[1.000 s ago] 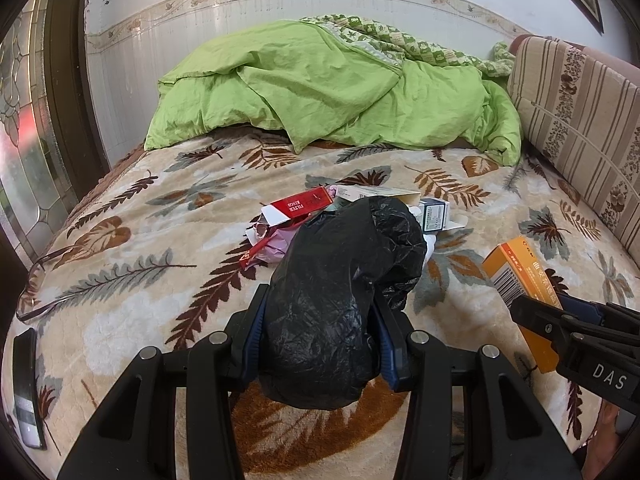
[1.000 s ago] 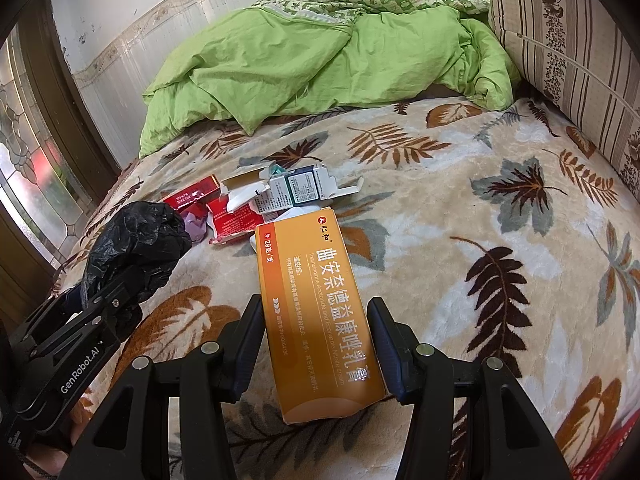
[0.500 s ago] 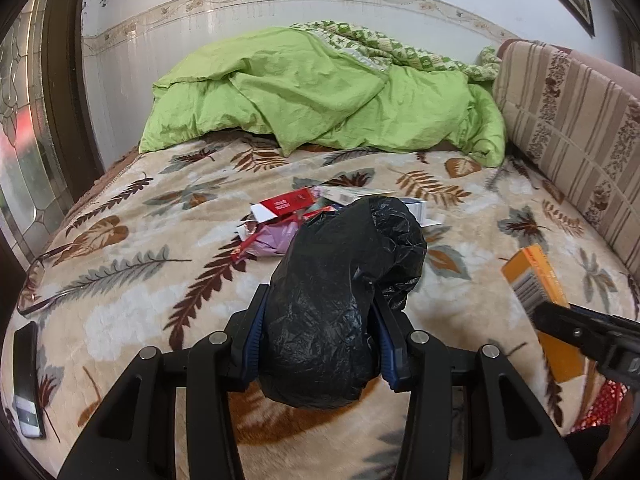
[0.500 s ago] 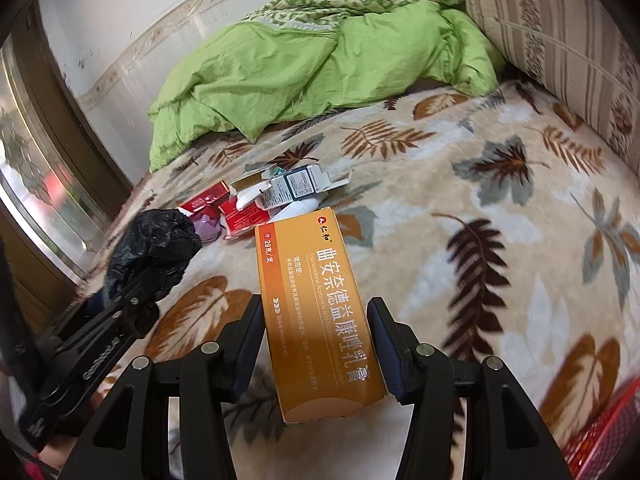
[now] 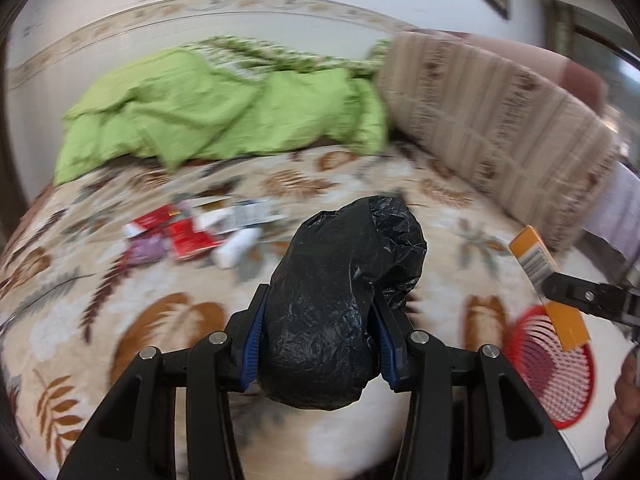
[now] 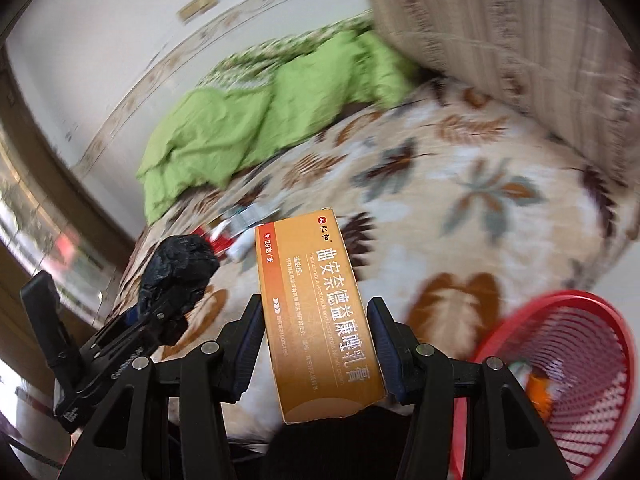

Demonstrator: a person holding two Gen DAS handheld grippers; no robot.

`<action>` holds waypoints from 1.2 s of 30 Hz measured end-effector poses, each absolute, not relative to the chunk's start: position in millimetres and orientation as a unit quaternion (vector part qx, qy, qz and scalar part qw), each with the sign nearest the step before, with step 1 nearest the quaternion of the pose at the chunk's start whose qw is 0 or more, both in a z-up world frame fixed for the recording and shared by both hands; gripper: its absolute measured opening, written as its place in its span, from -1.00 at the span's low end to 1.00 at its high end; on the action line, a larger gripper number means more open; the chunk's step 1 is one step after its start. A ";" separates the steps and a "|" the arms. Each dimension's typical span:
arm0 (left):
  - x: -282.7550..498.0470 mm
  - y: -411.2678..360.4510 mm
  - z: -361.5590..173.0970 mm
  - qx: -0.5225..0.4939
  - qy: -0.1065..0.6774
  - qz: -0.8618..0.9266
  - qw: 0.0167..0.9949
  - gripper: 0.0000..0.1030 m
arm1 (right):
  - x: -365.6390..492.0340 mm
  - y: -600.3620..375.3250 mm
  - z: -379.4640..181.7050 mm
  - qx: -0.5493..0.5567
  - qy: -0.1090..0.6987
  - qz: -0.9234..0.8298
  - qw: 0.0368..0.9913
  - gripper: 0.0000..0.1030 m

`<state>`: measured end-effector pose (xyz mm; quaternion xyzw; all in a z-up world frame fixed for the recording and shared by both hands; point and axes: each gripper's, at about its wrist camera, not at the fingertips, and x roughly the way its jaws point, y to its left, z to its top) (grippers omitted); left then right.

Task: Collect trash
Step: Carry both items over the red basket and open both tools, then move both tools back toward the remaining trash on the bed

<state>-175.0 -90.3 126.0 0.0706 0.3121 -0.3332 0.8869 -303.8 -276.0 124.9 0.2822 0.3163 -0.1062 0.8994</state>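
Observation:
My left gripper (image 5: 318, 312) is shut on a crumpled black plastic bag (image 5: 344, 288), held above the bed's near edge; the bag also shows in the right wrist view (image 6: 180, 272). My right gripper (image 6: 316, 324) is shut on an orange medicine box (image 6: 320, 312) with Chinese print. In the left wrist view that box (image 5: 548, 284) hangs over a red mesh waste basket (image 5: 560, 376) at the lower right; the basket also shows in the right wrist view (image 6: 576, 380), holding some scraps. More trash (image 5: 192, 232), red packets, white cartons and a small bottle, lies on the leaf-patterned blanket (image 5: 120, 320).
A green duvet (image 5: 216, 108) is piled at the far end of the bed. A striped headboard cushion (image 5: 492, 128) runs along the right side. A white wall stands behind the bed, and a wooden door frame (image 6: 24, 152) is at the left.
Both grippers have pulled back from the bed and swung right with their loads. The red basket has come into view, and the orange box now hangs over it.

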 end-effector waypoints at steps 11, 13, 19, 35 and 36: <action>-247.6 -197.7 127.7 0.120 0.342 -0.482 0.798 -0.10 | -433.6 -363.4 117.4 0.355 0.291 -0.247 0.853 0.08; -256.8 -217.3 121.7 0.129 0.358 -0.502 0.777 -0.10 | -451.3 -373.0 113.2 0.361 0.289 -0.268 0.845 0.08; -287.1 -258.6 106.2 0.170 0.365 -0.526 0.749 0.03 | -475.6 -387.4 103.0 0.380 0.282 -0.289 0.832 0.09; -255.1 -226.9 113.2 0.134 0.381 -0.503 0.764 0.36 | -452.7 -382.7 98.7 0.386 0.284 -0.256 0.840 0.15; -250.6 -221.7 114.9 0.130 0.380 -0.497 0.769 0.36 | -445.4 -379.1 100.3 0.382 0.286 -0.249 0.843 0.15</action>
